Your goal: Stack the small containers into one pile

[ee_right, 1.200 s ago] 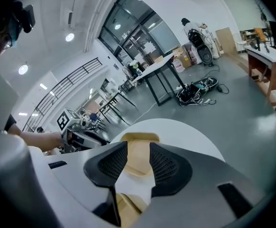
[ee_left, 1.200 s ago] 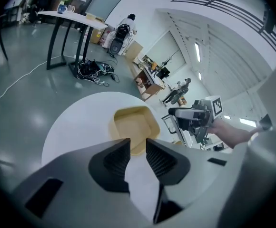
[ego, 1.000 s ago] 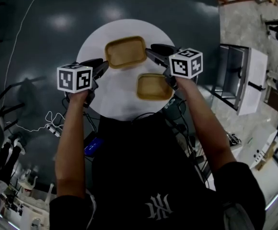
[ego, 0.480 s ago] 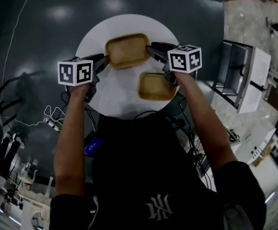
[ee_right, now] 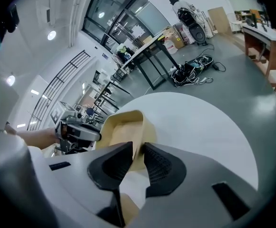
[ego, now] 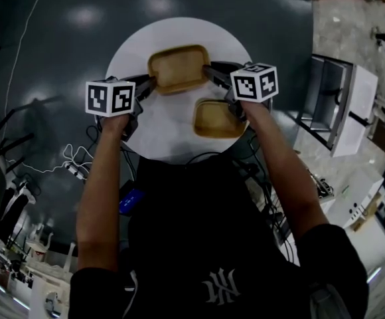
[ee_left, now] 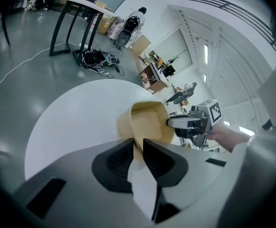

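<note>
2 empty tan containers sat on the round white table (ego: 169, 141): the far container (ego: 179, 67) towards its back, and the near container (ego: 214, 119) closer to the person, apart from it. The jaws of the left gripper (ego: 150, 84) and the right gripper (ego: 209, 72) had just been closing, and each pair, narrowed, pinched 1 short end wall of the far container. The right gripper's marker cube hid the near container's right edge.

Round white table (ego: 169, 130) on grey floor (ego: 46, 58), seemingly cables (ee_left: 97, 58) beyond.
</note>
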A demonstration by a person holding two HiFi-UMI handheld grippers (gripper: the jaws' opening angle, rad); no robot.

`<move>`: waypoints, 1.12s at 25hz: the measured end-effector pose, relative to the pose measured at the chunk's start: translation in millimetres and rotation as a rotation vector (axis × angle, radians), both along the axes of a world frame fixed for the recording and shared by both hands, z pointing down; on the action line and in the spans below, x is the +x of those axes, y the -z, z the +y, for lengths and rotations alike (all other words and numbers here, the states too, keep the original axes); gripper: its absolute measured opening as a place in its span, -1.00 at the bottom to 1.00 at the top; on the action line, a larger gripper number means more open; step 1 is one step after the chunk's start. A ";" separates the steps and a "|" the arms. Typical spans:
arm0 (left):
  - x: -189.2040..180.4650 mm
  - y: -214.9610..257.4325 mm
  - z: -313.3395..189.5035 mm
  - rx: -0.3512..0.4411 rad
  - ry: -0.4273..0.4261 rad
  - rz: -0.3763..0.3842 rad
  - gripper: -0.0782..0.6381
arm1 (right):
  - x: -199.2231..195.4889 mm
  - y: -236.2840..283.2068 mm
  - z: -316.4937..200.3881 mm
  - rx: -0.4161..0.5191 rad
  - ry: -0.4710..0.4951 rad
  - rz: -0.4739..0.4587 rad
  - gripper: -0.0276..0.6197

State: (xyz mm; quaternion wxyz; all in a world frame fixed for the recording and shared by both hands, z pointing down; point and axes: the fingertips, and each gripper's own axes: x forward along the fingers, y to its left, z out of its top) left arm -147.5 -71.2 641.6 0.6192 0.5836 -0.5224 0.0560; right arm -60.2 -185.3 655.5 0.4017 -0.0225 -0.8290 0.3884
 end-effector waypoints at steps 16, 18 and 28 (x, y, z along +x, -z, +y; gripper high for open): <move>-1.5 55.2 -10.7 0.096 -0.047 -0.083 -0.60 | 2.3 71.2 -8.5 0.072 -0.072 -0.141 -0.62; -1.0 67.7 -16.1 0.120 -0.060 -0.101 -0.61 | 5.2 84.9 -12.6 0.089 -0.087 -0.164 -0.62; 27.2 136.0 -23.3 0.212 -0.147 -0.191 -0.62 | 44.0 160.6 -12.8 0.155 -0.171 -0.273 -0.62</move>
